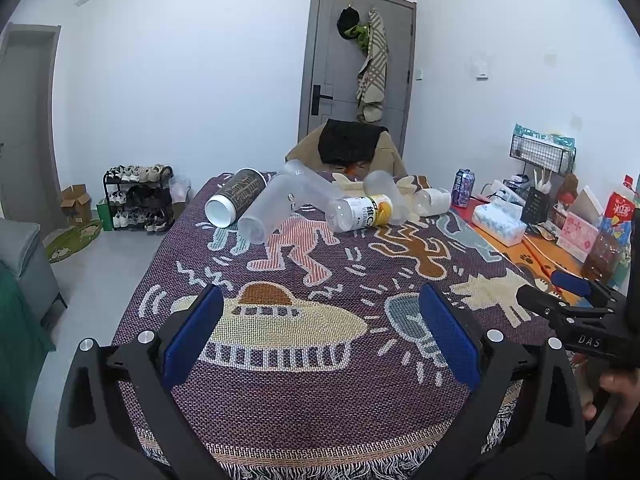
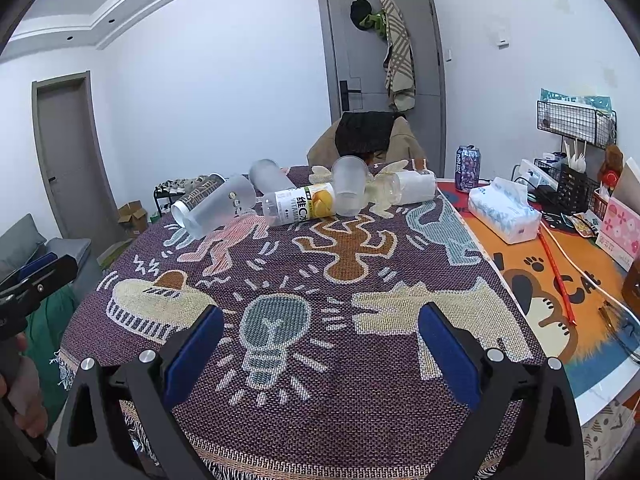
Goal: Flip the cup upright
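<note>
Several cups and bottles lie tipped over at the far end of the patterned cloth (image 1: 320, 380). A frosted cup (image 1: 272, 212) (image 2: 220, 212) lies on its side, mouth toward me. A dark printed cup (image 1: 236, 200) (image 2: 196, 194) lies left of it. Another frosted cup (image 1: 384, 196) (image 2: 350, 190) lies beside a vitamin bottle (image 1: 360, 212) (image 2: 300, 204). My left gripper (image 1: 320, 336) is open and empty over the near cloth. My right gripper (image 2: 320, 340) is open and empty, also near; it shows in the left wrist view (image 1: 560, 292).
A white-labelled jar (image 1: 434, 202) (image 2: 412, 188) lies at the far right of the cloth. A drink can (image 2: 467, 168), tissue pack (image 2: 504, 212), wire rack (image 2: 576, 120) and boxes crowd the orange mat (image 2: 532, 280) on the right. A chair (image 2: 368, 136) stands behind the table.
</note>
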Action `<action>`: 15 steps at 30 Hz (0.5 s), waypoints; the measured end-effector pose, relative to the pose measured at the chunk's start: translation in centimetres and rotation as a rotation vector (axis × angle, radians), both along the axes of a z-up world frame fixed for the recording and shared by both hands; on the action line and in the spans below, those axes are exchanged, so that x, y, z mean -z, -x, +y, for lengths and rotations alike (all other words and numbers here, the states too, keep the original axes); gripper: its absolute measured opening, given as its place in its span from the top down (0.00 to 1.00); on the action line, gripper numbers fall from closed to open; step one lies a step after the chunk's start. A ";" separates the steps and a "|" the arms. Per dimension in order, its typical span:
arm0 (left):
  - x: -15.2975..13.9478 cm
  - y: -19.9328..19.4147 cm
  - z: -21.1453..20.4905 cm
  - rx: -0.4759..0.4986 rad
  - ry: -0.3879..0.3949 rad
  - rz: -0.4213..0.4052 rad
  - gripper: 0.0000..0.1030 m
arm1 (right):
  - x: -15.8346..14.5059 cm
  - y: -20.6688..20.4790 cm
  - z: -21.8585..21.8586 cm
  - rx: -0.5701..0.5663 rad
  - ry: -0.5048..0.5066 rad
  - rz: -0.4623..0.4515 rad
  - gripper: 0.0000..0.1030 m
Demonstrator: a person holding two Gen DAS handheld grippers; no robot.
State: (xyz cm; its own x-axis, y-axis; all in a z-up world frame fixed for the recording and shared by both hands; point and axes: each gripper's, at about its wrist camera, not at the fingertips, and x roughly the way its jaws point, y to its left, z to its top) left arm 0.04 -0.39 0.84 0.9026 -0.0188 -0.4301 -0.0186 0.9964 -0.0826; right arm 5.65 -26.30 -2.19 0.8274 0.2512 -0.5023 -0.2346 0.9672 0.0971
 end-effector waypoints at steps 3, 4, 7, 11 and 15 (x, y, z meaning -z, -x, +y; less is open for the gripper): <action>0.0 0.0 0.0 0.004 0.003 -0.004 0.05 | 0.1 0.0 -0.1 0.003 -0.004 0.004 0.07; 0.0 0.1 0.0 0.005 0.004 -0.005 0.05 | 0.2 0.0 -0.1 0.004 -0.004 0.005 0.07; 0.2 0.1 0.0 0.008 0.003 -0.005 0.05 | 0.2 0.0 -0.1 0.005 0.000 0.006 0.07; 0.3 -0.1 0.0 0.008 0.008 -0.006 0.05 | 0.2 0.0 0.1 0.003 0.003 0.011 0.07; 0.3 0.0 0.0 0.010 0.007 -0.011 0.05 | 0.1 0.0 0.2 0.001 0.006 0.006 0.07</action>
